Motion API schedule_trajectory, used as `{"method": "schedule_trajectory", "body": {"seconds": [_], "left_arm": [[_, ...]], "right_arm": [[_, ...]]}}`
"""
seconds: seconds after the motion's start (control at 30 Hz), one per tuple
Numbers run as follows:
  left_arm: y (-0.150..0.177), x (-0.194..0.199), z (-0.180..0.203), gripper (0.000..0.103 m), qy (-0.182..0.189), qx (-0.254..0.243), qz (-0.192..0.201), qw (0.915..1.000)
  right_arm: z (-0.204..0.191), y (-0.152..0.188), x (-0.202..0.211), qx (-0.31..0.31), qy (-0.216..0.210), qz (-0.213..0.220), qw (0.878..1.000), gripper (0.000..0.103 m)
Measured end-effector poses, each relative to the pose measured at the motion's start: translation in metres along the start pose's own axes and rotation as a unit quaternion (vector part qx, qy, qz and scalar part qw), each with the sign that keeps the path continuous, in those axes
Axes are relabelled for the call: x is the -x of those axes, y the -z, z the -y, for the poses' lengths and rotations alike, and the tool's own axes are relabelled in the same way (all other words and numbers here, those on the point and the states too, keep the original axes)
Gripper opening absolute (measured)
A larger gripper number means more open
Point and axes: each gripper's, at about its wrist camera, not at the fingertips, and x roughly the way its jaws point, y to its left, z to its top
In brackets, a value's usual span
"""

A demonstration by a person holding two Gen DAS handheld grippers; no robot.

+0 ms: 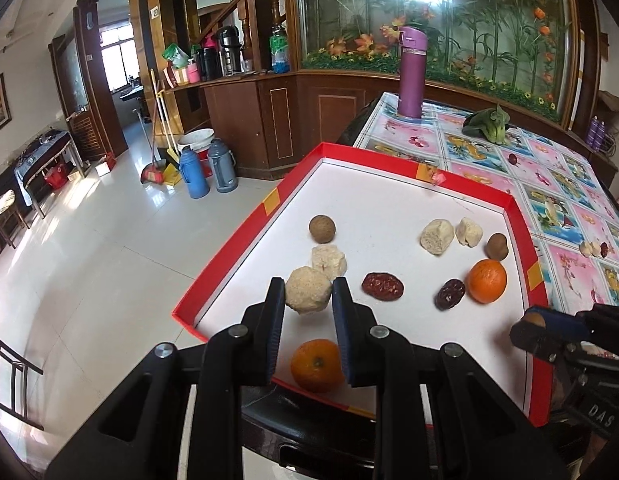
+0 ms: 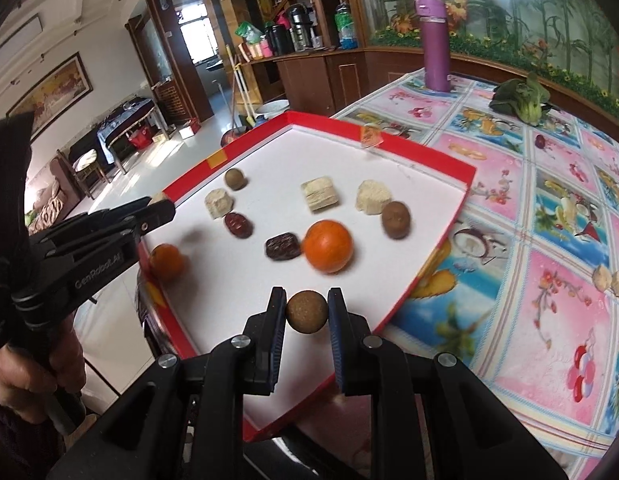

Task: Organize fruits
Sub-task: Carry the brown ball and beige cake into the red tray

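Fruits lie in the tray [image 1: 525, 216]; my left gripper [image 1: 308, 295] clamps a pale ball [image 1: 307, 295], my right gripper [image 2: 307, 312] a longan [image 2: 307, 312].

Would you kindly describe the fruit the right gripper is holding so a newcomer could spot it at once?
Find the red-rimmed white tray on the floral tablecloth. At its near edge, the right gripper clamps a small brown longan. Unlike the two other longans resting on the tray, it sits between black fingers.
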Motion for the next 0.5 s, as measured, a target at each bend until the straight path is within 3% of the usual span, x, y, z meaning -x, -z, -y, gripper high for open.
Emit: {"method": "schedule_trajectory", "body": {"seconds": [0.27,0.5], "left_arm": [[0.006,0.003,0.030,0.026,0.045,-0.037,-0.008,0.9983],[0.012,-0.007,0.043,0.026,0.050,-0.050,-0.028,0.9971]], "right_arm": [[-0.009,0.007,-0.008,0.013,0.001,0.000,1.000,0.019],[0.001,0.005,-0.011,-0.006,0.003,0.003,1.000,0.020]]}}
